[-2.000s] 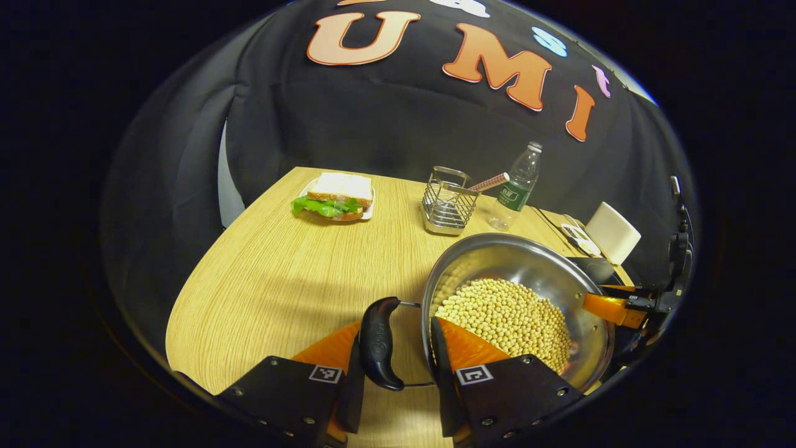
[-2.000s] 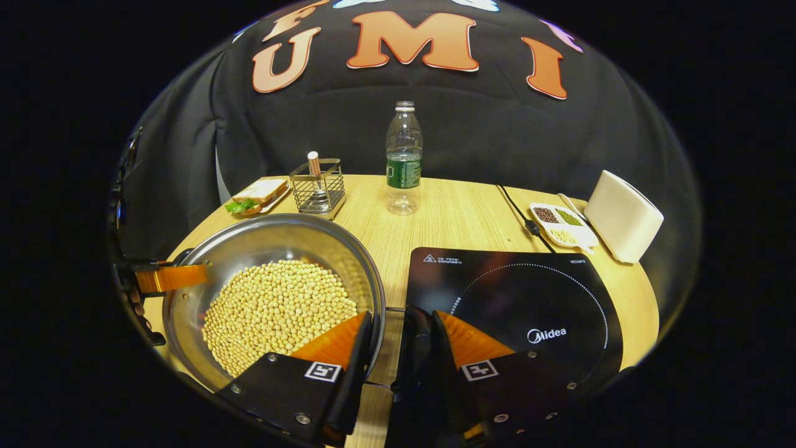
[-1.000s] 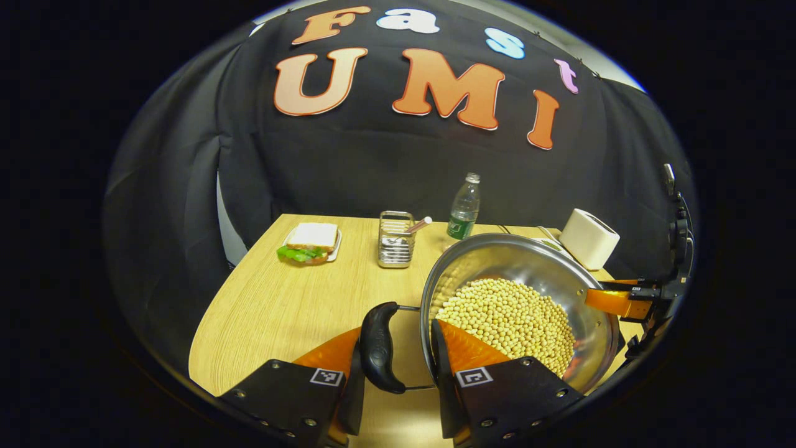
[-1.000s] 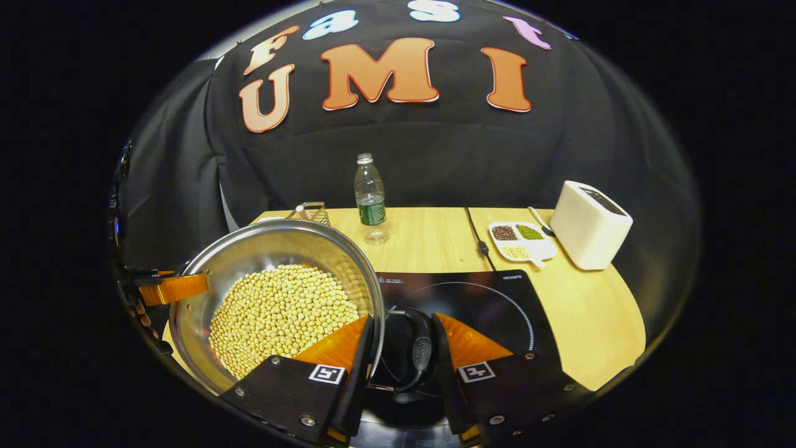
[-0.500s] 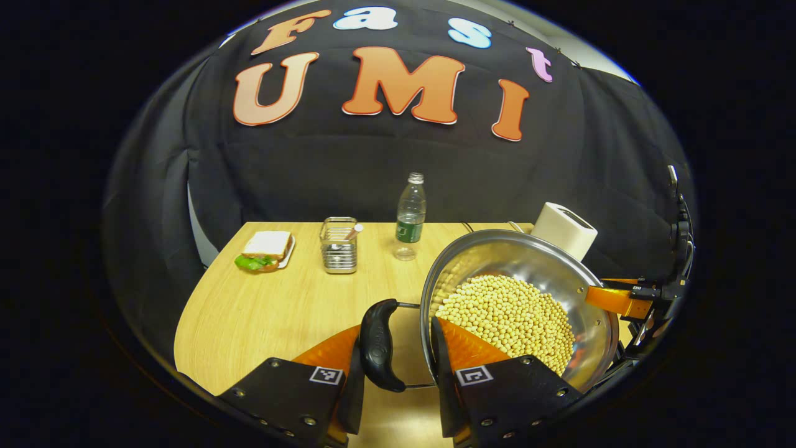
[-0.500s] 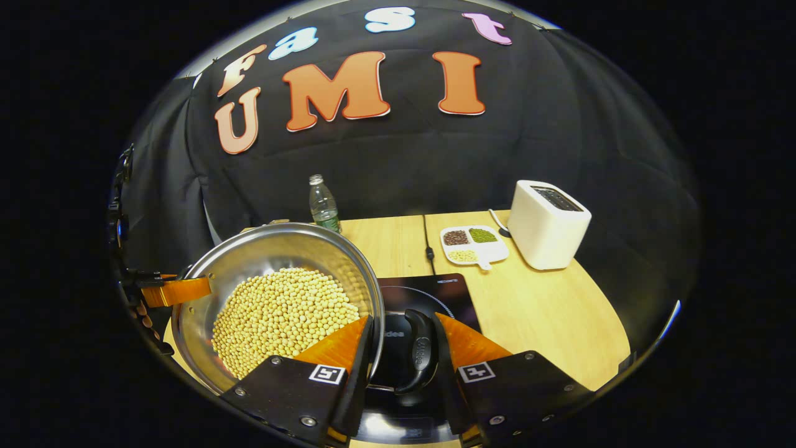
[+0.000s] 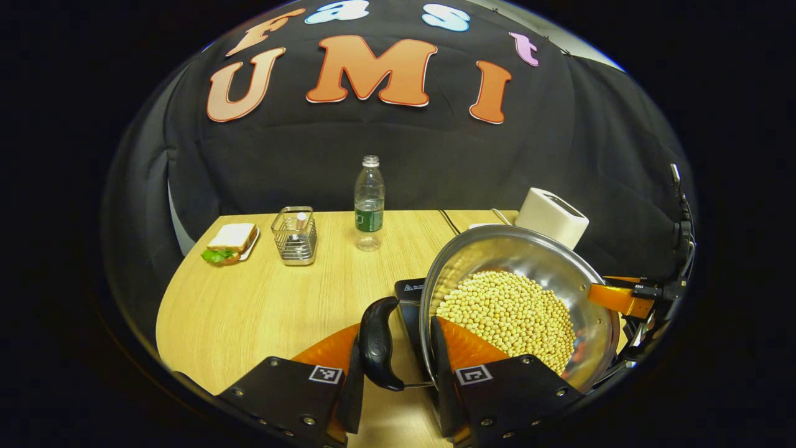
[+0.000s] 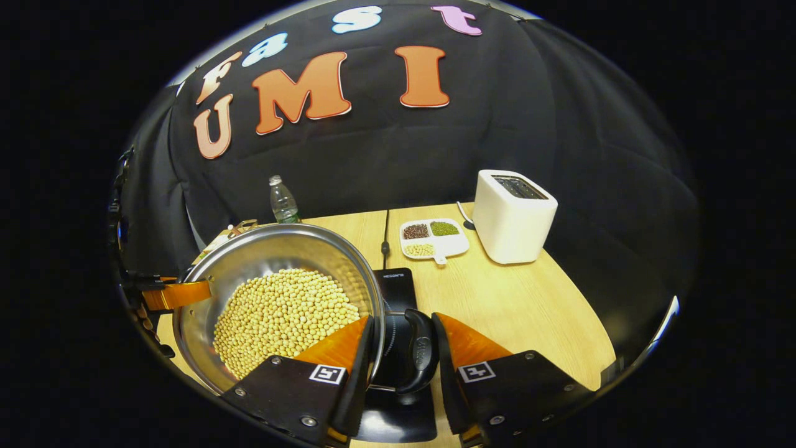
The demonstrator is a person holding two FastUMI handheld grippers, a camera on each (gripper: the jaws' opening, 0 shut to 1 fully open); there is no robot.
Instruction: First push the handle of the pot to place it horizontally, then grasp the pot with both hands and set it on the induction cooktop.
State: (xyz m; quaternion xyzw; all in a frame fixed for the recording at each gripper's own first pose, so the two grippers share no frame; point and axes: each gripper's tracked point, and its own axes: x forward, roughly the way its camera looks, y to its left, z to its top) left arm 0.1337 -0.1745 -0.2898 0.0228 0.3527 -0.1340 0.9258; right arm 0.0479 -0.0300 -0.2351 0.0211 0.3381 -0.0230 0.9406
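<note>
Step in hand: carrying the pot (image 7: 516, 298) over to the induction cooktop (image 8: 398, 280); by my judgement the handles are already level and the set-down is not yet done
How to do it well: keep both grippers at 1 height so the rim stays level and the soybeans (image 8: 280, 317) do not slide; bring the base over the middle of the cooktop, lower straight down, and let go only once the base sits flat
Left gripper (image 7: 392, 358): the 2 fingers straddle the pot's left handle (image 7: 377, 342) and the rim beside it, 1 finger outside the handle and 1 inside the pot wall over the beans; they look clenched on it
Right gripper (image 8: 401, 354): same hold mirrored on the right handle (image 8: 420, 351), 1 finger inside the wall, 1 outside the handle, clenched
Pose: each gripper points in toward the pot from its own side, tilted down, so the pair face each other across the bowl; in the left gripper view the other gripper sits at the far rim
Where the pot is: held above the desk (image 7: 261, 305), with the cooktop's dark glass showing under its rim; whether it is centred I cannot tell
Risk: a heavy, full load pinched at thin handles could twist if 1 side drops first
Middle of the desk: wire basket (image 7: 293, 236) and sandwich (image 7: 229, 241) towards the left edge
Far edge: water bottle (image 7: 369, 202), sectioned dish (image 8: 432, 238), white toaster (image 8: 513, 214) near the right corner
</note>
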